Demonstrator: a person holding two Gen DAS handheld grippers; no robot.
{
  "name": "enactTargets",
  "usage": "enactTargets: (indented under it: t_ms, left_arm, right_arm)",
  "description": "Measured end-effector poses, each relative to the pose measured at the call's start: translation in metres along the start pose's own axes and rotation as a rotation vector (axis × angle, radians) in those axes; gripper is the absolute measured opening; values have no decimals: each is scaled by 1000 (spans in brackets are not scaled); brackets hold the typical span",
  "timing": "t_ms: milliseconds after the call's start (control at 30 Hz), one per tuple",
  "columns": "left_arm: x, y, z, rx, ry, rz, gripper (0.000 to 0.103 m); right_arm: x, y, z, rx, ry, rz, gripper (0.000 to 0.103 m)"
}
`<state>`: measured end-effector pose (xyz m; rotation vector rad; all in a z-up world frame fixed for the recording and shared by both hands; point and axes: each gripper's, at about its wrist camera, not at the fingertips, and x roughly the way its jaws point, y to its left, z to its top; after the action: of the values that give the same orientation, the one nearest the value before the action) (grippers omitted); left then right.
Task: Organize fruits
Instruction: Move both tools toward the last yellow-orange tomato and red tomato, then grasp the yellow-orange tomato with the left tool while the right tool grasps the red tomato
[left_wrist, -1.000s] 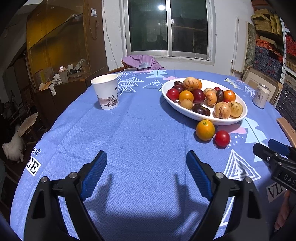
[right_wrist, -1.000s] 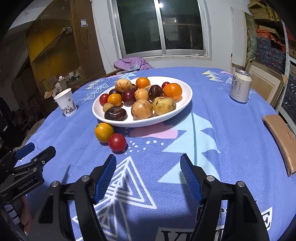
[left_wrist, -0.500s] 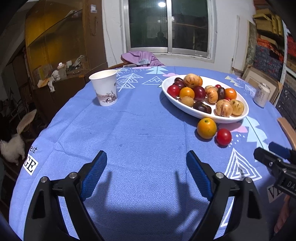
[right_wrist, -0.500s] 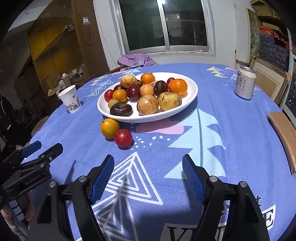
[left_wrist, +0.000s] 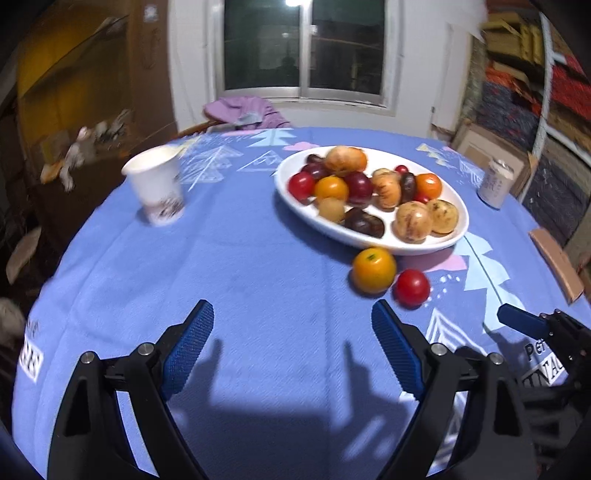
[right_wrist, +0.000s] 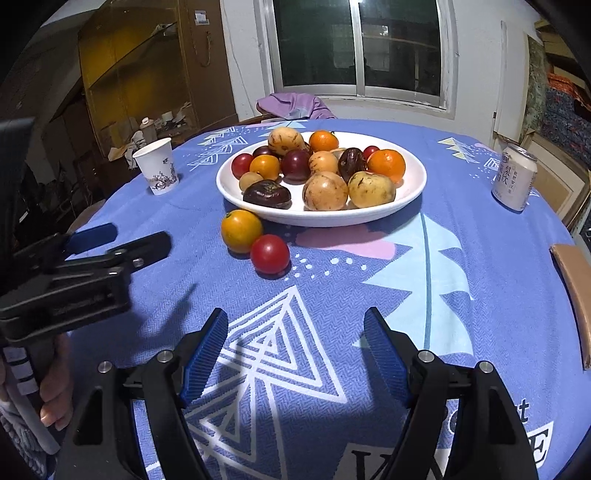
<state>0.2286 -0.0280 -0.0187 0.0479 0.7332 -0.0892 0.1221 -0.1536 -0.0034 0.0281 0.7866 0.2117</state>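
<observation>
My left tongs (left_wrist: 291, 332) hang wide apart over the blue patterned cloth of the counter (left_wrist: 236, 266), holding nothing, and my right tongs (right_wrist: 295, 334) are spread just as wide and empty above the white triangle print near the counter's front edge. The white oval plate (right_wrist: 413, 184) sits toward the middle of the counter, heaped with fruit: red and dark plums, small oranges, speckled yellow-brown fruits and one dark wrinkled one at its near rim. Two fruits lie loose on the cloth just in front of the plate, an orange-yellow fruit (right_wrist: 241, 230) and a red tomato (right_wrist: 270, 254), touching each other or very nearly so; the orange-yellow fruit is close under the plate's rim. From my right wrist view they lie ahead and a little left of my right tongs; from my left wrist view the same pair sits ahead and to the right, the tomato (left_wrist: 411, 287) just beyond my right-hand blue pad. A paper cup (right_wrist: 157, 166) stands upright on the left part of the counter, well apart from the plate, and a drink can (right_wrist: 515, 177) stands upright on the far right. A brown flat object (right_wrist: 574, 291) lies at the counter's right edge.
</observation>
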Motion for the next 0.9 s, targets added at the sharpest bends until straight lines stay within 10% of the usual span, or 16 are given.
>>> enactTargets:
  t_ms: [733, 900]
  left_arm:
    - [61, -31, 26, 54, 73, -69, 86]
    - [64, -33, 27, 57, 86, -153, 67]
  right_arm:
    - [5, 0, 1, 3, 21, -2, 77]
    - [8, -4, 6, 19, 19, -10, 77]
